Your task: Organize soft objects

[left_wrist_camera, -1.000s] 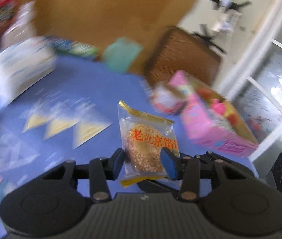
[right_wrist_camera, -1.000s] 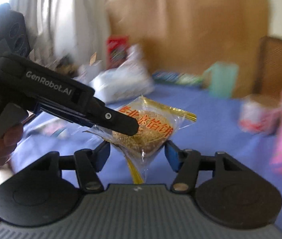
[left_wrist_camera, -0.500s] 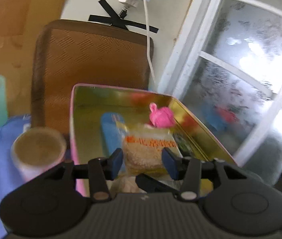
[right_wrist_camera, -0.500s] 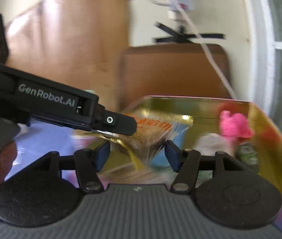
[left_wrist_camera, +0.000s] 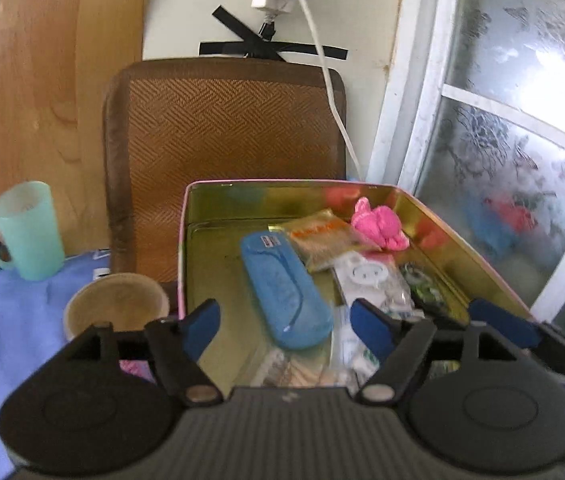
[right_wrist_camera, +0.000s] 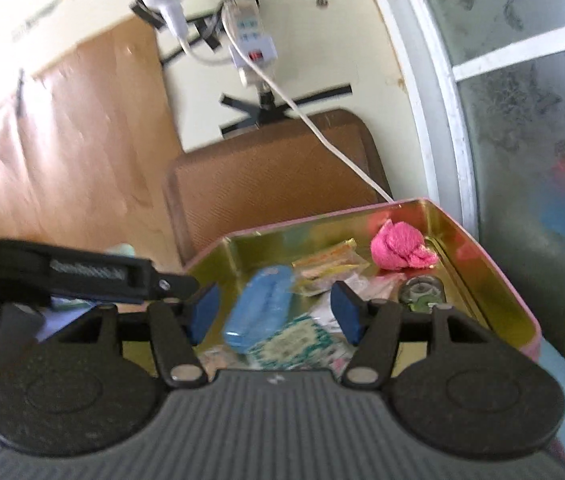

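Observation:
The sesame cake packet (left_wrist_camera: 328, 236) lies inside the gold-lined pink tin (left_wrist_camera: 218, 248), near its far wall, beside a pink soft toy (left_wrist_camera: 380, 226) and a blue pouch (left_wrist_camera: 282, 284). My left gripper (left_wrist_camera: 286, 324) is open and empty over the tin's near part. My right gripper (right_wrist_camera: 276, 312) is open and empty over the same tin (right_wrist_camera: 478, 276); the packet (right_wrist_camera: 330, 264), blue pouch (right_wrist_camera: 260, 308) and pink toy (right_wrist_camera: 400, 246) show there too. Other small packets lie in the tin.
A paper cup (left_wrist_camera: 116, 308) and a teal mug (left_wrist_camera: 28, 232) stand on the blue tablecloth (left_wrist_camera: 10, 320) left of the tin. A brown woven chair back (left_wrist_camera: 226, 128) stands behind. A window (left_wrist_camera: 522, 120) is at right. A white cable (left_wrist_camera: 334, 100) hangs down.
My left gripper carried the sesame cake packet from the table to the tin, opened and let it go; it now lies in the tin. The right gripper followed alongside.

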`<state>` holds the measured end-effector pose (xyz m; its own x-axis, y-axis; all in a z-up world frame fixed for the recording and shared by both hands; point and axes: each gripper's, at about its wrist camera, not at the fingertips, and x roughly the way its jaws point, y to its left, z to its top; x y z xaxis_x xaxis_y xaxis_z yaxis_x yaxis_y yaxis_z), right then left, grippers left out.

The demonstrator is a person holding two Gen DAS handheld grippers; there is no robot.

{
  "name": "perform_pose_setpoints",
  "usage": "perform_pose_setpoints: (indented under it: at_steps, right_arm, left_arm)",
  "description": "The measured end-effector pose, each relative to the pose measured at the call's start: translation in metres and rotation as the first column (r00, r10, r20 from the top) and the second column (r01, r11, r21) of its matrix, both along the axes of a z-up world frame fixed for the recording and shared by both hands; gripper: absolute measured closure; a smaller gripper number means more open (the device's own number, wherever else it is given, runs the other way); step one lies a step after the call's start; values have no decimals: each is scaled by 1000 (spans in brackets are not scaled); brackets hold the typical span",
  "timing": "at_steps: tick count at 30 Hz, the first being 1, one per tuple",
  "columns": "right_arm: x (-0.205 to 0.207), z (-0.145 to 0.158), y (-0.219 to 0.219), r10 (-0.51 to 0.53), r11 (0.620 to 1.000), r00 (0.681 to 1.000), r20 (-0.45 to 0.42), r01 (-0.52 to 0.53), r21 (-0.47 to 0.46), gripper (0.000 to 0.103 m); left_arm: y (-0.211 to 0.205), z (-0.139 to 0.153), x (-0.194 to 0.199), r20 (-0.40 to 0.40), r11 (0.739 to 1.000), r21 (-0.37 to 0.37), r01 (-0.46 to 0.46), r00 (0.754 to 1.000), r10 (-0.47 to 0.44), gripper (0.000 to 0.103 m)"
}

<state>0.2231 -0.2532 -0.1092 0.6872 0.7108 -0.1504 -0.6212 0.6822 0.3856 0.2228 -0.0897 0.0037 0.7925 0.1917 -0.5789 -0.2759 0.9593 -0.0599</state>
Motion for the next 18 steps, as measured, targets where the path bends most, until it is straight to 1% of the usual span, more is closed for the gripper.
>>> perform_pose_setpoints:
  at_steps: [1,3,4,5,6,9,12,15,18]
  right_arm:
    - [-7,3,-1,-4,1000,1000,4,4,19,36]
    - [-25,7,-9,-17,998,1000,-2,17,58,26]
    - [-33,9,-13,-30,996,1000,-9,30,79,24]
    - [-39,10,-16,-39,995,999,-15,40,95,18]
    - [-44,10,-18,-47,993,999,-24,49,111,11]
    - [-60,11,-23,-46,988,998,-53,53,148,5]
    - [-75,12,-21,-24,988,996,-87,37,149,0]
    - [-85,13,-18,-2,987,993,-117,21,160,0]
    - [-93,17,-13,-9,986,989,-145,32,161,0]
  left_arm:
    - [-3,2,-8,0,1000,14,1,1000,-1,23]
    - [-7,6,-25,9,999,38,4,1000,-4,12]
    - [-8,8,-35,17,999,53,1,1000,-2,9]
    - [-9,11,-43,24,998,65,-1,1000,-1,3]
    - [-8,13,-52,30,997,75,-3,1000,1,0]
    - [-12,18,-77,22,996,87,-22,1000,20,0]
    - [-9,17,-104,12,997,65,-52,999,51,0]
    - [-4,10,-124,-17,996,58,-71,997,72,0]
    - [-2,3,-143,-34,992,75,-106,994,109,0]
